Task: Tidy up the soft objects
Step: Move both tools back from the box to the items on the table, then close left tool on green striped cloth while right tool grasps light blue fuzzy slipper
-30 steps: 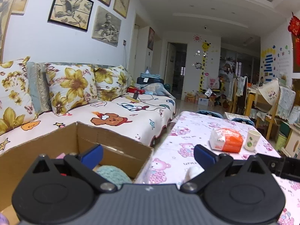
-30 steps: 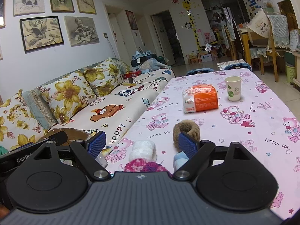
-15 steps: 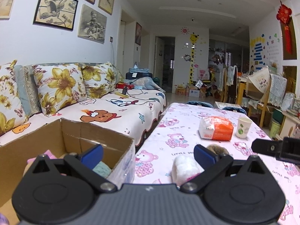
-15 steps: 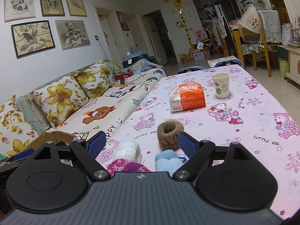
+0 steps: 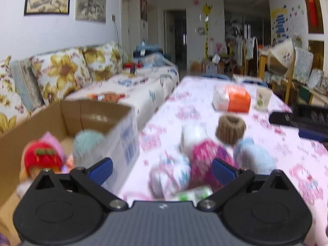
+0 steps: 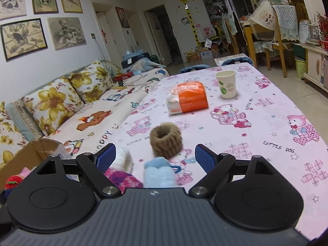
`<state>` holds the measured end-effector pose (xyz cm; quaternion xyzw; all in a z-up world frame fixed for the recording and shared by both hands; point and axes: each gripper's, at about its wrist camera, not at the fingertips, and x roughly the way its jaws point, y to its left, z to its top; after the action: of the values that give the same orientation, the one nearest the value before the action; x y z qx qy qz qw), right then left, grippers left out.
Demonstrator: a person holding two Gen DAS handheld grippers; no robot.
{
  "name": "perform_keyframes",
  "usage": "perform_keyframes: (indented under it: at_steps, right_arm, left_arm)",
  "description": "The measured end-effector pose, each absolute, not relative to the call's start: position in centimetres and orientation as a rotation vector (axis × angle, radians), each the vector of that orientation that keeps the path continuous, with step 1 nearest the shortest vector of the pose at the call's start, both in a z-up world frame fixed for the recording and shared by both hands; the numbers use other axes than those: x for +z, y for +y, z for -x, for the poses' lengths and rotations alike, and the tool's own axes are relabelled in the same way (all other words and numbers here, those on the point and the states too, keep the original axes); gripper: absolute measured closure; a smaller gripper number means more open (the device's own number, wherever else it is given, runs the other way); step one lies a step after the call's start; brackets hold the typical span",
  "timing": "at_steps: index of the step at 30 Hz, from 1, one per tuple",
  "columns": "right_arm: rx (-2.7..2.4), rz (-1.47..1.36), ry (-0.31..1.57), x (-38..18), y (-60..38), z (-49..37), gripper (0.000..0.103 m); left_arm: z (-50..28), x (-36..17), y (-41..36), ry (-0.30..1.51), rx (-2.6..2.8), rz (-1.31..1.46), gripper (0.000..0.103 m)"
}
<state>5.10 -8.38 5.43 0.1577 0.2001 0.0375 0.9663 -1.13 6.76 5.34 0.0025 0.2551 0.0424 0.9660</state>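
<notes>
Left wrist (blurry): my left gripper (image 5: 162,167) is spread wide, empty, above soft balls (image 5: 170,174) near the worktop's (image 5: 287,149) left edge, beside the cardboard box (image 5: 123,135). Right wrist: right gripper (image 6: 155,156) gapes empty; brown ring (image 6: 166,139) just ahead.

Over the last second the left gripper (image 5: 162,169) moved back and to the right, away from the cardboard box (image 5: 114,123). The box, which filled the lower left of its frame, came to sit further left, and a red soft toy (image 5: 42,158) inside it came into view. A pile of soft objects on the bench (image 5: 287,153) appeared at the lower centre: a brown ring (image 5: 230,129), a pink one (image 5: 207,153) and a pale blue one (image 5: 254,157). In the right wrist view, the brown ring (image 6: 166,139) shifted toward the frame centre between the spread fingers of the right gripper (image 6: 155,156).
</notes>
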Motion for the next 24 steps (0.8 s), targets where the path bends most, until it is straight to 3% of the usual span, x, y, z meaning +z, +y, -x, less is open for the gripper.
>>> perform_keyframes:
  at_steps: [12, 24]
  right_arm:
    - [0.12, -0.342, 0.509, 3.6, -7.7, -7.3, 0.0]
    - [0.138, -0.314, 0.594, 1.8, -6.8, -9.0, 0.0]
  left_arm:
    - [2.6, 1.2, 4.9, 0.726, 0.111, 0.048, 0.001]
    - [1.3, -0.1, 4.4, 0.739, 0.059, 0.104, 0.002]
